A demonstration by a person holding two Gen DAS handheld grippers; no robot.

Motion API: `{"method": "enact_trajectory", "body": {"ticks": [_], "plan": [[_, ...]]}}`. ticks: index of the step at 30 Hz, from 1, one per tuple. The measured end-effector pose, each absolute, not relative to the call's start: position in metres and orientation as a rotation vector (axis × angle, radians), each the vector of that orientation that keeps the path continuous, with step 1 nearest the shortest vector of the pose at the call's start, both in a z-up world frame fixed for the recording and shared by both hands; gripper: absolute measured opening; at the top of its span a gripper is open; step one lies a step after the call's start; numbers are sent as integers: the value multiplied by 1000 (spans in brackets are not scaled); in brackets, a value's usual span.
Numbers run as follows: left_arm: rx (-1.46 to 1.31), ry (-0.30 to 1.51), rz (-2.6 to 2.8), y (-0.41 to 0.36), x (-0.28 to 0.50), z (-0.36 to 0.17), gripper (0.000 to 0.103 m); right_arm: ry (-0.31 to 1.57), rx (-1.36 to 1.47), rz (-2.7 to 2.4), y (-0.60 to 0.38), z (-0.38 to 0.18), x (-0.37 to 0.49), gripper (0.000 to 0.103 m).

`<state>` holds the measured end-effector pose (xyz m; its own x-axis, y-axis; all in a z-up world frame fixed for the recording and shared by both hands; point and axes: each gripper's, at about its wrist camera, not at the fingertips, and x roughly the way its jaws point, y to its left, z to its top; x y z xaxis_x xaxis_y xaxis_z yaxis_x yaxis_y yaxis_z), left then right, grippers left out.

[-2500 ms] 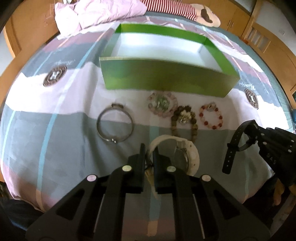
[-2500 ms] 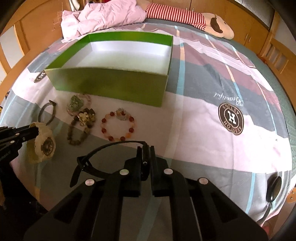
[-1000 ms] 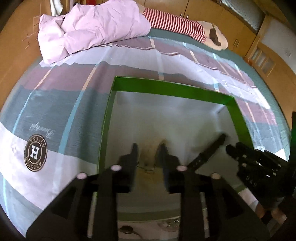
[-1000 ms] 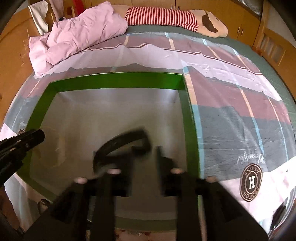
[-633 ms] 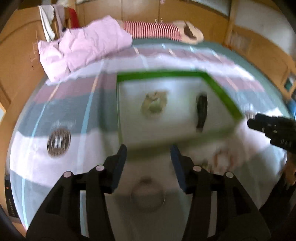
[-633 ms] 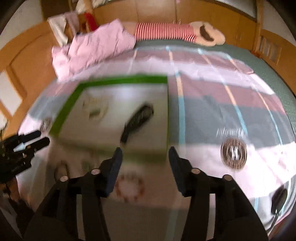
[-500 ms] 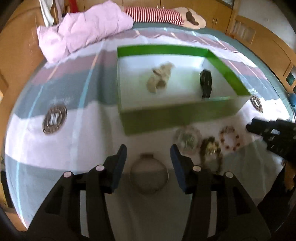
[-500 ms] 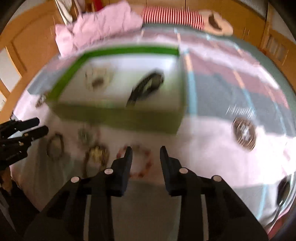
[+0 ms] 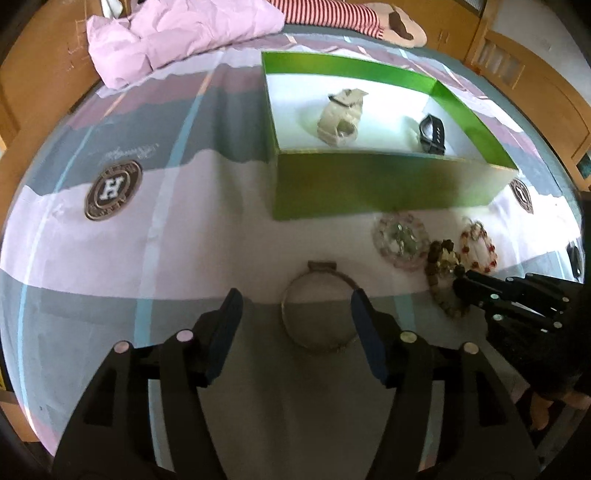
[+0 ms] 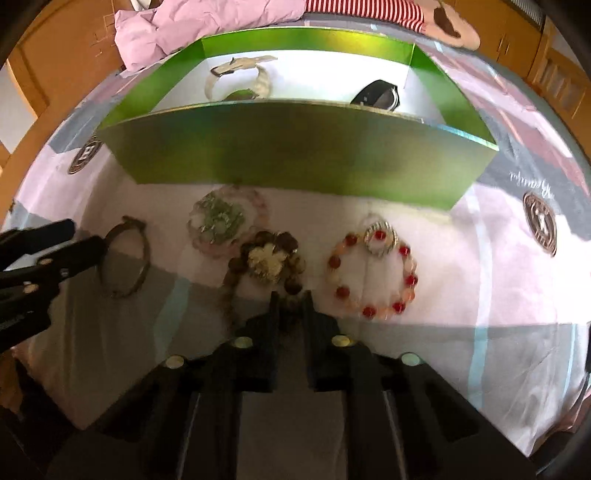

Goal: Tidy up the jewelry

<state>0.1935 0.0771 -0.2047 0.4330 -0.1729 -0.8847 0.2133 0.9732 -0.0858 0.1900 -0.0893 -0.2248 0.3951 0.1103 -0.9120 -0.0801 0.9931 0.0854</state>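
Now the opening left claw straddles the metal bangle on the bed; lower it squarely before squeezing. The right claw pinches the brown bead bracelet. Only the left view shows both watches fully inside the green box.

This is a bedroom in a home: the whole work surface is a made bed, spread with a sheet in pink, grey and white bands that carries round printed emblems. At twelve o'clock, toward the head of the bed, lie a crumpled pink quilt and a red-and-white striped plush toy. Orange-brown wooden cabinet doors and panelling stand around the bed from ten o'clock to two o'clock.
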Motion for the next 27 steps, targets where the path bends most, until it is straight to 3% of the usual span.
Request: {"method": "enact_trajectory", "body": {"ticks": [7, 11, 12, 14, 27], "plan": [[43, 1124, -311, 69, 185, -211, 52, 1141, 82, 20, -134, -211, 161, 12], [25, 1083, -361, 63, 180, -203, 59, 1126, 102, -10, -152, -208, 160, 14], [27, 1074, -367, 61, 179, -202, 61, 1124, 113, -33, -156, -208, 160, 17], [36, 1066, -371, 57, 179, -202, 64, 1106, 147, -36, -164, -205, 158, 32], [69, 1095, -308, 61, 186, -211, 70, 1143, 39, -38, -143, -229, 161, 33]]}}
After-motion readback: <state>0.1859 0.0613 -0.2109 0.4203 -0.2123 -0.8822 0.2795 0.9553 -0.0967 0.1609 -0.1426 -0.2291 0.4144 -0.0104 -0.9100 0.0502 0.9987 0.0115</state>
